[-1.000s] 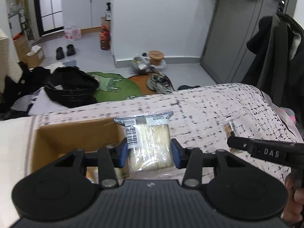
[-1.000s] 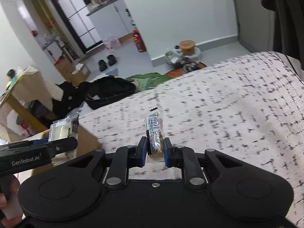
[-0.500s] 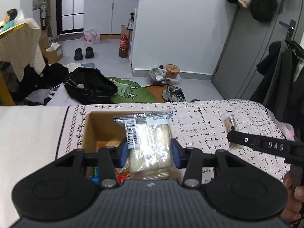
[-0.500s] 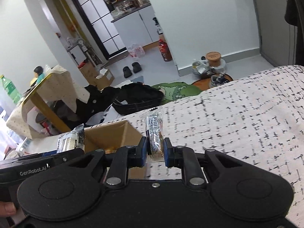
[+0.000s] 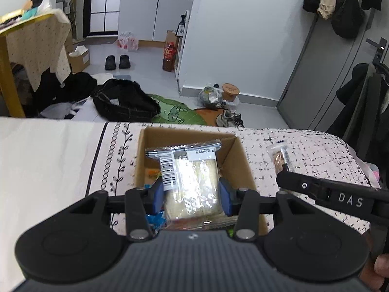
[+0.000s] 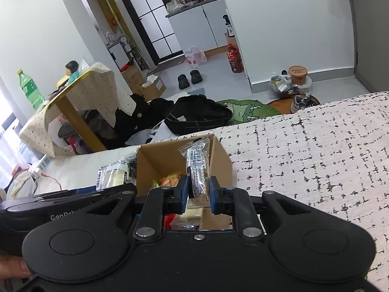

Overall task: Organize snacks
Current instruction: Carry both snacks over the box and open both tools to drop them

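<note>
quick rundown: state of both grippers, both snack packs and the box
left gripper: shut on the wide pale snack pack
wide pale snack pack: held above the box
right gripper: shut on the slim snack pack
slim snack pack: held upright
cardboard box: open, snacks inside

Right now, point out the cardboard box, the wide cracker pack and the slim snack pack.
cardboard box [image 5: 239, 157], left wrist view, inner right wall.
wide cracker pack [image 5: 192, 185], left wrist view, clear front.
slim snack pack [image 6: 197, 170], right wrist view, printed middle.

Gripper body hides the cardboard box's near contents.
</note>
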Demonstrator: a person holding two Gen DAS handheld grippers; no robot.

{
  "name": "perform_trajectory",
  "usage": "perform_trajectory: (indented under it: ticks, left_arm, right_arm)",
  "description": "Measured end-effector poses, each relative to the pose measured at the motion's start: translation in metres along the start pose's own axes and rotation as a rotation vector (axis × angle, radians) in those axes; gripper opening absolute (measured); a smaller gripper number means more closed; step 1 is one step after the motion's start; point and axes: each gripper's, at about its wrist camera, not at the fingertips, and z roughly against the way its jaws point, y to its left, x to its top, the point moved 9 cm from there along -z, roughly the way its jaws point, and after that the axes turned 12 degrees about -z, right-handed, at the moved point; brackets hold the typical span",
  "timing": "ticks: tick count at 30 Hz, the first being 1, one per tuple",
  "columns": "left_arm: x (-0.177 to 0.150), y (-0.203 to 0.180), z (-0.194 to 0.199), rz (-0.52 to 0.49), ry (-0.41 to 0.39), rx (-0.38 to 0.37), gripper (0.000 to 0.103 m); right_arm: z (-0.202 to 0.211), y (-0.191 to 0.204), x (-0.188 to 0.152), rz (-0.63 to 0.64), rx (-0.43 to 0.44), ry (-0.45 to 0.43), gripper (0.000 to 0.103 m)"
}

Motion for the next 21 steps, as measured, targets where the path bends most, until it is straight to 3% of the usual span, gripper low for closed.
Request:
perform_trajectory:
  ticks: [4,21]
  left_arm:
    - [-0.01,0.01,-0.004,0.029,0.017,-0.016,0.046]
    - [-0.014,0.047,0.015,0.123,-0.02,0.077,0.053]
  right_arm:
    - [-0.009,0.007,-0.006,0.004,0.0,0.012,0.018]
    - [-0.034,0.029,-0.011,-0.008,0.05,0.044,0.021]
